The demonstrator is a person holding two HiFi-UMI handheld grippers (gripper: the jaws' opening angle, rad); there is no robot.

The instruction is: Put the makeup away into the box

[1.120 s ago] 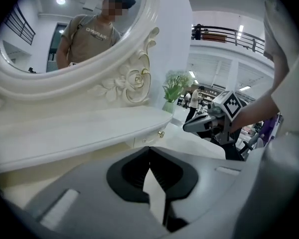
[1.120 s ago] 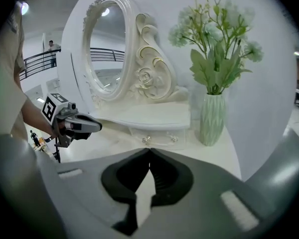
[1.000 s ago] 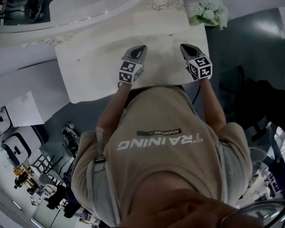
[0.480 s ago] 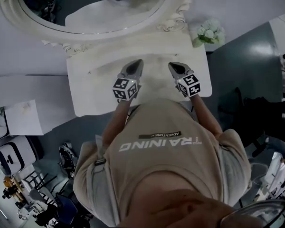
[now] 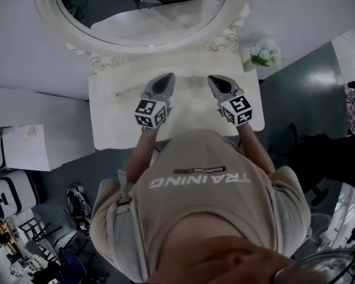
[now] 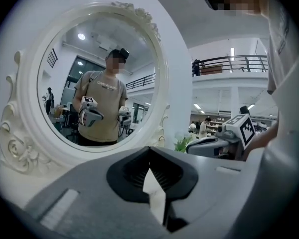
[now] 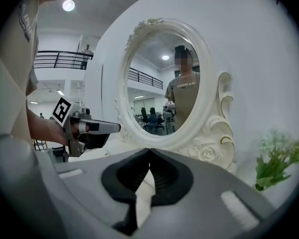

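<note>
- While the head view is looking steeply down over the person's beige shirt (image 5: pixel 207 200), both hands are holding their tools above the white counter (image 5: pixel 109 108). The left tongs (image 5: pixel 164 80) and the right tongs (image 5: pixel 216 81) are lying side by side, apart from each other. Their tips are pointing toward the oval mirror (image 5: pixel 142 7).
- At the counter's far right corner, a small bunch of pale flowers (image 5: pixel 262 54) is standing just beside the mirror's carved white frame. The makeup and the box cannot be made out in this view.
- Through the left gripper view, the left tongs (image 6: pixel 149 151) are sitting closed with their tips meeting and nothing between them. A sliver of white counter is showing through the gap lower down. The mirror (image 6: pixel 97 83) is filling the space ahead and reflecting the person, who is holding both tools in front of the body. The right tongs (image 6: pixel 190 147) are reaching in from the right edge.
- Through the right gripper view, the right tongs (image 7: pixel 149 152) are likewise sitting closed and gripping nothing. The mirror (image 7: pixel 164 88) is standing ahead and the flowers (image 7: pixel 279 158) are leaning at the right edge. The left tongs (image 7: pixel 113 128) are coming in from the left, held in the person's hand. Makeup and box are not showing in either gripper view.
</note>
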